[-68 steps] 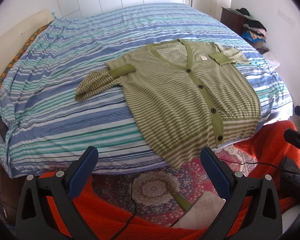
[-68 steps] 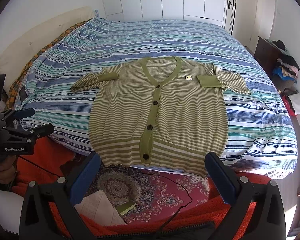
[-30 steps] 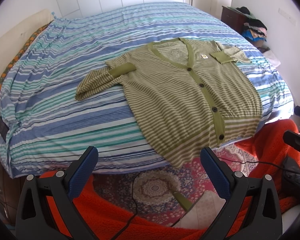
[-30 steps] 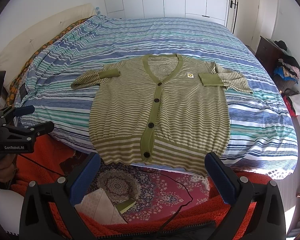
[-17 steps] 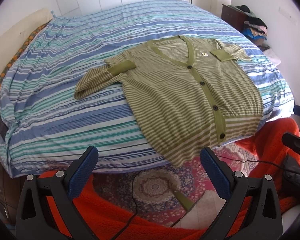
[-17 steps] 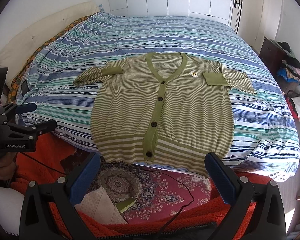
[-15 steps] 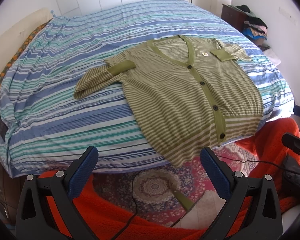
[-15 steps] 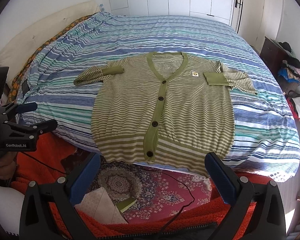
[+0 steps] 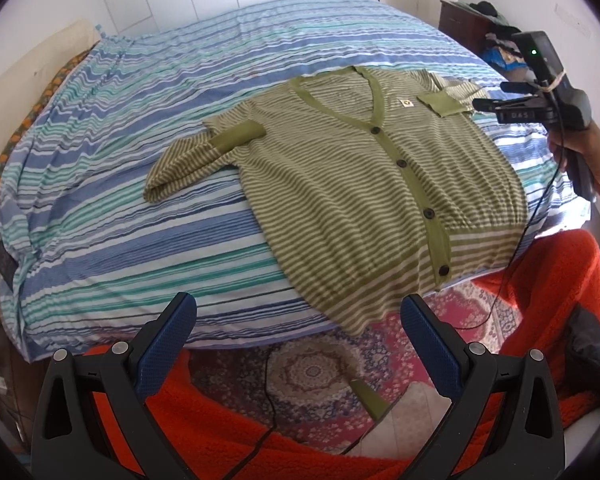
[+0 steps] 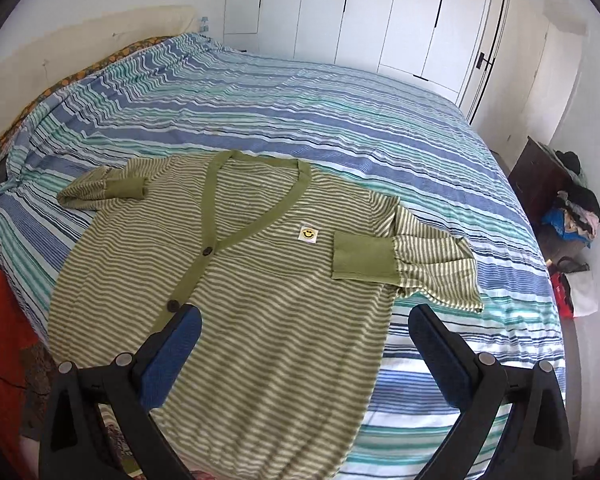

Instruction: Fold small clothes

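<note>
Green-and-cream striped knit, the cardigan [image 10: 236,280] lies buttoned and flat on the striped bed [image 10: 340,120], hem hanging over the bed's near edge, both sleeves already folded in across its chest. The right gripper [image 10: 304,330] hovers over the cardigan's right side, jaws wide but closing, nothing between them. The left gripper [image 9: 298,320] waits off the bed's near edge, jaws apart and empty. The step looks like the approach to a side fold; next, the right gripper likely needs to pinch the folded right sleeve [image 10: 400,258] or side seam
</note>
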`<state>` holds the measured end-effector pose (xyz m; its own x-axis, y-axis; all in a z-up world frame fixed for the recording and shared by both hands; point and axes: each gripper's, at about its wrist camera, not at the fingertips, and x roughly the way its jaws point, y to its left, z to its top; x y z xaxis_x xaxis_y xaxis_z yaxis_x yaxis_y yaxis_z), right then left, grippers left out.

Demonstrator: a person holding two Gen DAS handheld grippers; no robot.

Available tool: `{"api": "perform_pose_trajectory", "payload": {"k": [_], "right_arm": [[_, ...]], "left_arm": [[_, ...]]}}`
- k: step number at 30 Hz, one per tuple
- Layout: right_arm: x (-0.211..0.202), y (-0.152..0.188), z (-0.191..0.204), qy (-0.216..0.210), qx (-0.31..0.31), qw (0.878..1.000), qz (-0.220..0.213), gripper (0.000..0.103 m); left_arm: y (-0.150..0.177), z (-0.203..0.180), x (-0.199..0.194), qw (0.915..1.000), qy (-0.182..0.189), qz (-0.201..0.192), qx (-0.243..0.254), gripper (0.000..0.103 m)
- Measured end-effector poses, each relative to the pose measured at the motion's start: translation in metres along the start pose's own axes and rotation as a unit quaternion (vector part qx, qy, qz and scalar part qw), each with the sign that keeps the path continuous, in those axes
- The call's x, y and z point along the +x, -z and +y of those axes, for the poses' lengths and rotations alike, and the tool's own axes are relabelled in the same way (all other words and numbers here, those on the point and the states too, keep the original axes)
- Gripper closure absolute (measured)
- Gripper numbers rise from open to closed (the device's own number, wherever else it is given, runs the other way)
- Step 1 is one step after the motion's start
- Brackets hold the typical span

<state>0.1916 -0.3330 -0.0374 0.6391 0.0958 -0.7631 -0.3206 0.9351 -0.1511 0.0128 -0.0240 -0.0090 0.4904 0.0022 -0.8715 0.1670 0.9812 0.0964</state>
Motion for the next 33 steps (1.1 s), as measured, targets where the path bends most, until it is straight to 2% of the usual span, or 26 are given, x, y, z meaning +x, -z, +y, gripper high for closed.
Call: {"api": "perform_pose_trajectory", "payload": {"k": [2,3,5,10,11,12,14,16,20,22,26,29,33], "right_arm": [[0.058,-0.013,-0.014,0.008,-0.033,0.999,0.042,0.039],[0.087,-0.019,-0.019,0.007,-0.044,0.997,0.070,0.050],[0.132,-0.026,-0.027,-0.003,-0.041,0.993,0.107,0.056],[0.198,-0.024,-0.034,-0.049,-0.012,0.986,0.160,0.056],[0.200,-0.024,-0.036,-0.051,-0.011,0.986,0.156,0.068],[0.199,-0.026,-0.040,-0.044,-0.007,0.988,0.148,0.094],[0.184,-0.031,-0.062,-0.051,0.035,0.991,0.121,0.096],[0.155,-0.035,-0.097,-0.032,0.079,0.993,0.080,0.099],[0.096,-0.030,-0.202,0.029,0.178,0.983,0.019,0.099],[0.071,-0.021,-0.260,0.071,0.216,0.974,0.006,0.099],[0.037,0.013,-0.356,0.140,0.280,0.950,0.012,0.099],[0.023,0.052,-0.401,0.169,0.329,0.929,0.025,0.099],[0.014,0.099,-0.430,0.205,0.374,0.904,0.043,0.099]], "left_arm": [[0.000,0.004,0.000,0.9999,-0.008,0.004,-0.010,0.001],[0.000,0.007,0.001,0.9998,-0.012,0.007,-0.016,0.001],[0.000,0.012,0.002,0.9993,-0.021,0.014,-0.029,0.001],[-0.001,0.021,0.013,0.9973,-0.031,0.037,-0.056,0.001],[-0.002,0.020,0.015,0.9970,-0.033,0.041,-0.058,0.001],[-0.003,0.020,0.017,0.9967,-0.035,0.043,-0.058,0.001],[-0.005,0.017,0.018,0.9966,-0.038,0.047,-0.056,0.001],[-0.007,0.013,0.022,0.9967,-0.040,0.051,-0.049,0.001],[-0.012,-0.003,0.029,0.9969,-0.038,0.064,-0.027,0.001],[-0.016,-0.011,0.031,0.9970,-0.037,0.066,-0.016,0.001],[-0.022,-0.023,0.032,0.9969,-0.039,0.068,-0.002,0.001],[-0.026,-0.032,0.034,0.9966,-0.040,0.072,0.008,0.001],[-0.031,-0.044,0.034,0.9960,-0.045,0.073,0.023,0.001]]}}
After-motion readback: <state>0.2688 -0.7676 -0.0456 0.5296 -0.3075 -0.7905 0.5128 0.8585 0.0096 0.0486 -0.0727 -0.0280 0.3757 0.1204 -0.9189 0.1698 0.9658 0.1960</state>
